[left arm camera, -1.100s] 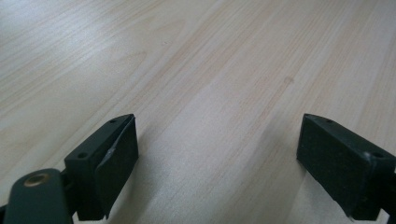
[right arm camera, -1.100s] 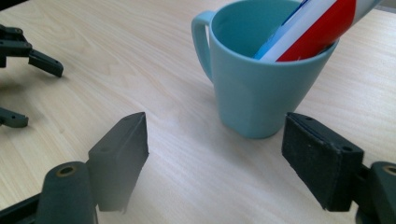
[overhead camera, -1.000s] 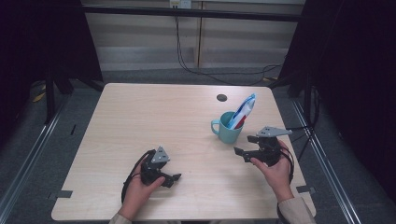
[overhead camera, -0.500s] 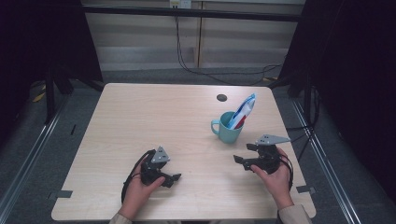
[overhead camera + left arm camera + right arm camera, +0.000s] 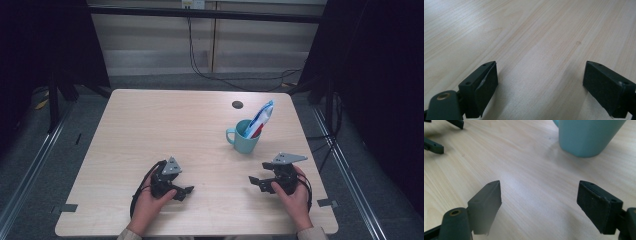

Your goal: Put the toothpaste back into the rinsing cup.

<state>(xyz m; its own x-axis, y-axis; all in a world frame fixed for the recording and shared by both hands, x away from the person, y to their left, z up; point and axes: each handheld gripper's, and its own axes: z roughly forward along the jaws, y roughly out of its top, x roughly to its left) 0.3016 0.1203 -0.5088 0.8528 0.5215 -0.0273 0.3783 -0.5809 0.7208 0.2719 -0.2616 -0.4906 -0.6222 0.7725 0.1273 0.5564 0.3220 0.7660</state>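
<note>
**Both tools spread and empty, cup standing apart on the counter**

The light wooden counter (image 5: 150, 130) carries a teal cup (image 5: 245, 137) toward its far right part, upright, its handle turned to the person's left. A white, blue and red tube-like packet (image 5: 260, 117) stands inside the cup and leans out over the rim toward the far right. Just beyond the cup, a small dark round spot (image 5: 237, 104) sits in the counter surface.

The left tool (image 5: 187, 190) lies low at the near edge, left of centre, held in the person's left hand (image 5: 147, 207) — its jaws point toward the right across the counter. In the left gripper view the two black jaws stand wide apart, with bare wood grain between them and nothing gripped.

The right tool (image 5: 255, 182) is at the near right, held in the right hand (image 5: 295, 197), with its grey three-cornered plate (image 5: 284, 159) on top. Its jaws point leftward, toward the other tool, and the cup is near it but clear of it, farther back on the counter. In the right gripper view the jaws are likewise spread wide over bare wood — the base of the cup (image 5: 586, 137) shows beyond them at the upper right, untouched, and the tips of the left tool (image 5: 439, 135) show at the upper left, well apart.
</note>
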